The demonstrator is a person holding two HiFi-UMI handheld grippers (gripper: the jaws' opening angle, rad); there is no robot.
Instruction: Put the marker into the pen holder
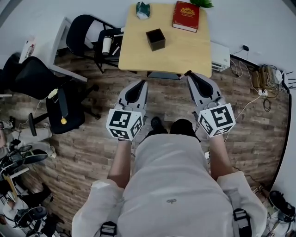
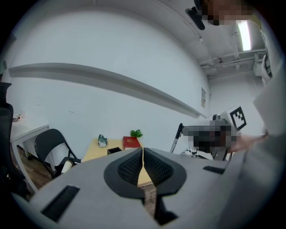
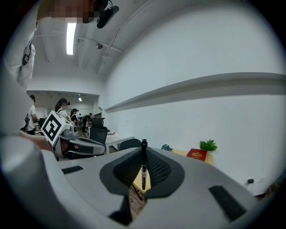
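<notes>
A black marker point(image 3: 143, 164) stands upright between the pads of my right gripper point(image 3: 143, 172), which is shut on it. In the head view the right gripper point(image 1: 188, 74) is held at the near edge of the wooden table point(image 1: 185, 51). The black square pen holder point(image 1: 156, 39) stands in the middle of that table, beyond both grippers. It also shows small and far in the left gripper view as the pen holder point(image 2: 114, 150). My left gripper point(image 1: 142, 83) hovers over the floor short of the table, shut with nothing in it; its pads point(image 2: 133, 166) meet.
A red book point(image 1: 186, 15) lies at the table's far right and a small teal object point(image 1: 143, 9) at its far left. A green plant point(image 1: 202, 3) pokes in behind. Black chairs point(image 1: 88, 32) stand to the left, cables point(image 1: 263, 88) lie on the floor at right.
</notes>
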